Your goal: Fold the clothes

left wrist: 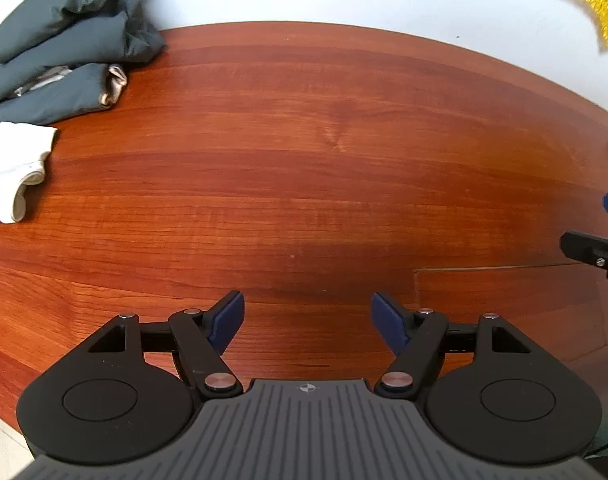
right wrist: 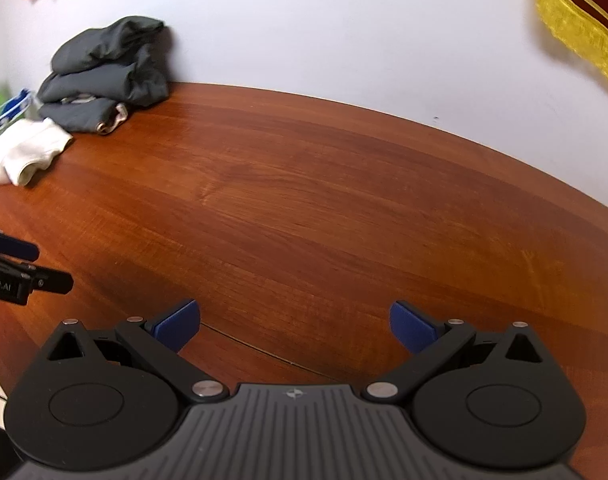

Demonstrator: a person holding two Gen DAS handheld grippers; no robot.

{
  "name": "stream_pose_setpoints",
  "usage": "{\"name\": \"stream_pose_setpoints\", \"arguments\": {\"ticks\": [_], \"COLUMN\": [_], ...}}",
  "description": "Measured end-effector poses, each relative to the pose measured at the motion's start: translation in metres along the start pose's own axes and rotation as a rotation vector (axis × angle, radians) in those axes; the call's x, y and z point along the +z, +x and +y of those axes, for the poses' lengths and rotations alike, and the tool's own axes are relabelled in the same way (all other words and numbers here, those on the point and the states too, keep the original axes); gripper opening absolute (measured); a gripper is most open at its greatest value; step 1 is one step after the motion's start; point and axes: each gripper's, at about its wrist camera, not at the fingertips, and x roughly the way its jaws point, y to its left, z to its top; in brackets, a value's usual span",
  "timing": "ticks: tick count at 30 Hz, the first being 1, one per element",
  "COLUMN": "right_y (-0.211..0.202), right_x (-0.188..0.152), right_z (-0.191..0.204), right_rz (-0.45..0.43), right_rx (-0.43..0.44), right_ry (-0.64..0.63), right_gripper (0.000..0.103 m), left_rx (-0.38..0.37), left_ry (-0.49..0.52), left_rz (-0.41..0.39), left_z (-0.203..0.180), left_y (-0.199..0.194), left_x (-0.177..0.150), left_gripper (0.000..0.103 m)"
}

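Observation:
A pile of dark grey-green clothes [left wrist: 68, 40] lies at the table's far left against the wall, also seen as the grey-green pile [right wrist: 108, 72] in the right wrist view. A folded white garment [left wrist: 16, 164] rests just in front of it, the same white garment [right wrist: 28, 150]. My left gripper [left wrist: 307, 316] hovers open over bare wood, nothing between its blue pads. My right gripper [right wrist: 295, 322] is open wide over the table, empty too. Each gripper shows at the edge of the other's view: right gripper [left wrist: 599, 240], left gripper [right wrist: 20, 268].
The reddish wooden table [left wrist: 304, 160] runs back to a white wall [right wrist: 343, 20]. Gold-fringed banners [right wrist: 575, 20] hang on the wall. A seam of an inset panel [left wrist: 503, 268] marks the tabletop at the right. Green and blue items [right wrist: 4, 108] sit at the far left.

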Motion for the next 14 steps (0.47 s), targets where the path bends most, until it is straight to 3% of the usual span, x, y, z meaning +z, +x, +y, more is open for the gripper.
{"name": "stream_pose_setpoints", "arguments": {"ticks": [14], "right_y": [0.007], "right_x": [-0.015], "right_z": [-0.009], "right_rz": [0.017], "right_rx": [-0.054], "right_ry": [0.074], "right_gripper": [0.102], "left_rx": [0.039], "left_ry": [0.023], "left_rz": [0.005], "left_z": [-0.008], "left_y": [0.013], "left_x": [0.002], "left_gripper": [0.082]}}
